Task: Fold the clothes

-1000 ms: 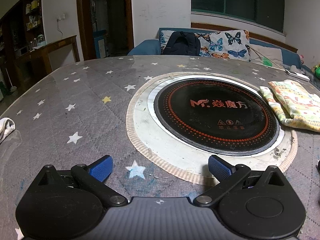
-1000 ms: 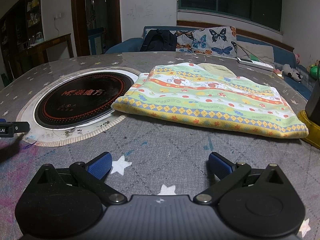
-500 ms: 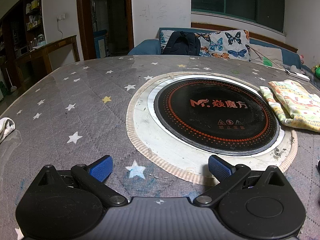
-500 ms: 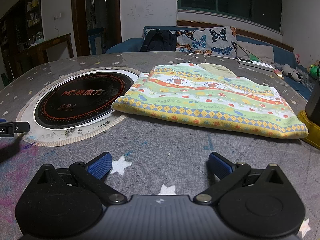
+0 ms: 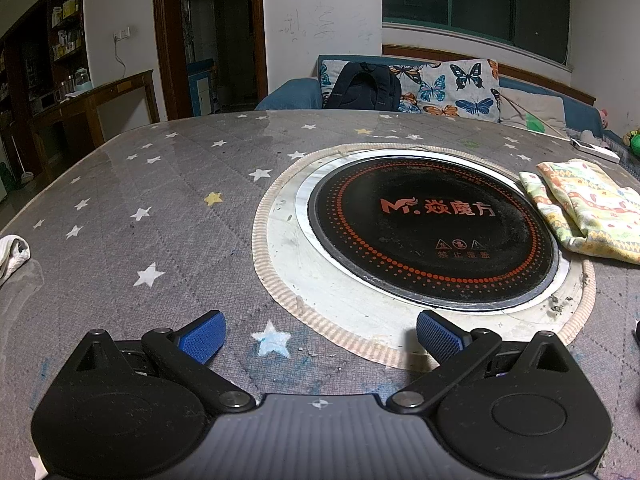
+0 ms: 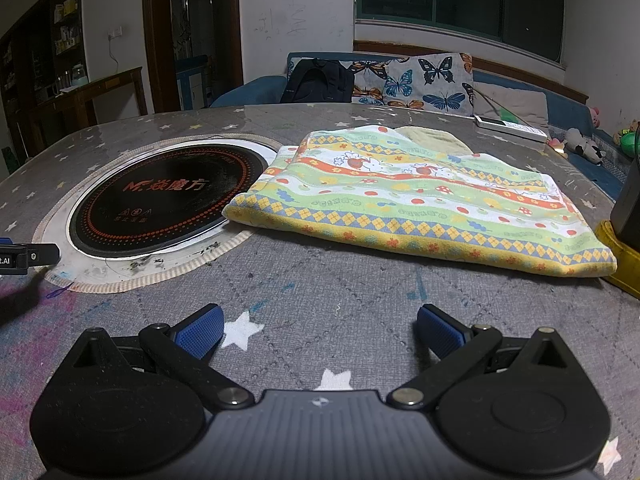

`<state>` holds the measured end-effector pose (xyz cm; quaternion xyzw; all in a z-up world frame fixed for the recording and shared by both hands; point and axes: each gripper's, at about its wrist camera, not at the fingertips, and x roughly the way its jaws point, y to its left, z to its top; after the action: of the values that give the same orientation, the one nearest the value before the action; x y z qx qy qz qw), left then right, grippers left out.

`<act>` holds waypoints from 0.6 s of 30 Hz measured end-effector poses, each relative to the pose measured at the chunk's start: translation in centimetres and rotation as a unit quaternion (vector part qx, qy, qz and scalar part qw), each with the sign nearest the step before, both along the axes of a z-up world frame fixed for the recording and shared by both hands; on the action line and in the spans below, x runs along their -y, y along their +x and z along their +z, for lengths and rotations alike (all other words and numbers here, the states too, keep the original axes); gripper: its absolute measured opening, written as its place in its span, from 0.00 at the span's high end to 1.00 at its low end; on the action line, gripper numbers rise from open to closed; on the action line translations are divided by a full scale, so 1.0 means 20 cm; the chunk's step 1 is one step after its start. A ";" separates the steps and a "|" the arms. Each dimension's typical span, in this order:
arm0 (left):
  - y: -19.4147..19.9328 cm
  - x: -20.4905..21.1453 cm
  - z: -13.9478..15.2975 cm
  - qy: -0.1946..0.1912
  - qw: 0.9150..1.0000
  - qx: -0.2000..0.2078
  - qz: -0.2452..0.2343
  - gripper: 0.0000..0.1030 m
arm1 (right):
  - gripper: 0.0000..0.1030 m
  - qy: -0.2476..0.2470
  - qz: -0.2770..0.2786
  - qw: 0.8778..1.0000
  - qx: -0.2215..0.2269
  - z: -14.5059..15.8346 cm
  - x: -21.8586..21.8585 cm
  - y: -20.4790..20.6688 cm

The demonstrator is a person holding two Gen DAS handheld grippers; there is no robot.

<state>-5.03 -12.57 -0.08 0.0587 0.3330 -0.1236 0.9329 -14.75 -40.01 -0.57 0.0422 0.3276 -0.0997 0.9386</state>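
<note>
No movement since before: both jaws wide, empty; folded cloth [image 6: 416, 208] whole only in right view, white rag [image 5: 12, 254] only left.

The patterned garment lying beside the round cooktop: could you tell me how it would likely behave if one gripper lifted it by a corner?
The patterned garment is soft layered cloth, so it would probably droop and unfold rather than stay flat. It looks light, so one open right gripper could likely lift it. Pushed, it may bunch up on the quilted tablecloth instead of sliding.
</note>
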 end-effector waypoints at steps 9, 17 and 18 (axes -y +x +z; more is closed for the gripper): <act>0.00 0.00 0.00 0.000 1.000 0.000 0.000 0.00 | 0.00 0.000 0.000 1.000 0.000 0.00 0.00 0.00; 0.00 0.00 0.00 -0.001 1.000 0.000 0.000 0.00 | 0.00 0.000 0.000 1.000 0.000 0.00 0.00 0.00; 0.00 0.00 0.00 -0.001 1.000 0.000 0.000 0.00 | 0.00 0.000 0.000 1.000 0.000 0.00 0.00 0.00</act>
<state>-5.02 -12.57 -0.06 0.0581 0.3331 -0.1239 0.9329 -14.74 -40.03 -0.55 0.0421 0.3276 -0.0993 0.9386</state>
